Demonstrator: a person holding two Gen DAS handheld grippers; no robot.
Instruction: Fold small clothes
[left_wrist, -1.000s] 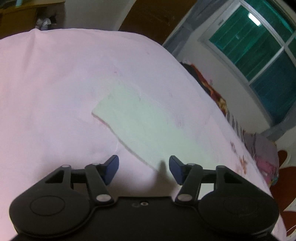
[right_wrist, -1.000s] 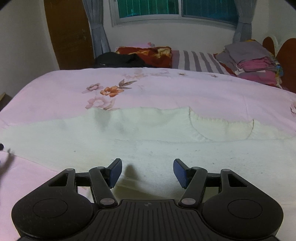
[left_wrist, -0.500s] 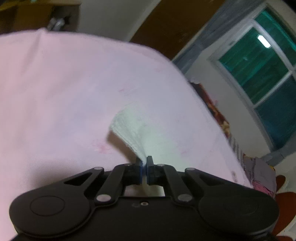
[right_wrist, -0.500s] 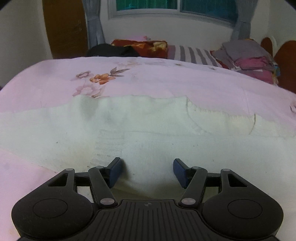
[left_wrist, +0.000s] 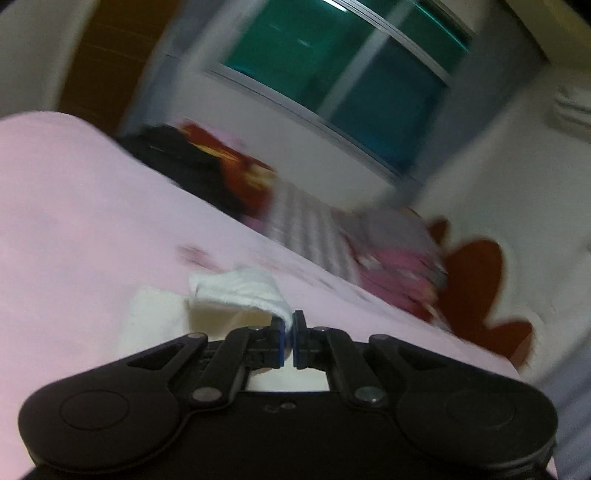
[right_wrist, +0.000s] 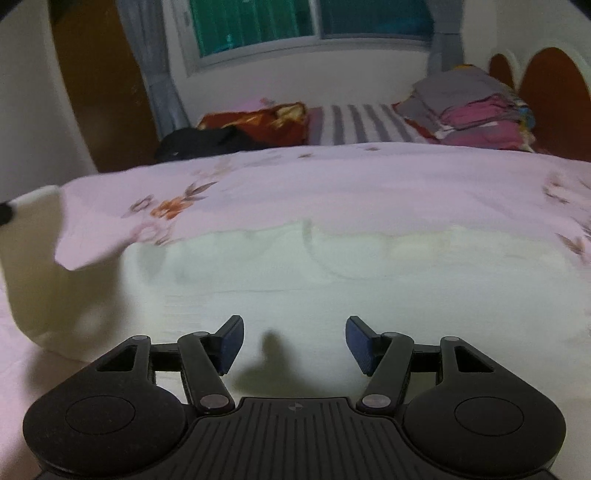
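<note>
A small white garment (right_wrist: 332, 280) lies spread on the pink bedsheet (right_wrist: 369, 184) in the right wrist view. My left gripper (left_wrist: 290, 334) is shut on one end of the white garment (left_wrist: 243, 288) and holds that end lifted off the bed; the lifted end also shows at the left edge of the right wrist view (right_wrist: 33, 236). My right gripper (right_wrist: 294, 343) is open and empty, low over the near edge of the garment, its fingers apart on either side of bare cloth.
At the far end of the bed lie a black item (right_wrist: 207, 142), a red patterned cloth (right_wrist: 258, 118), a striped cloth (right_wrist: 362, 122) and a stack of folded grey and pink clothes (right_wrist: 476, 107). A window (right_wrist: 303, 26) and curtains stand behind.
My left gripper closed on the garment's end, then lifted it and swung it right toward the window side. The right gripper stayed open and edged forward over the cloth.
</note>
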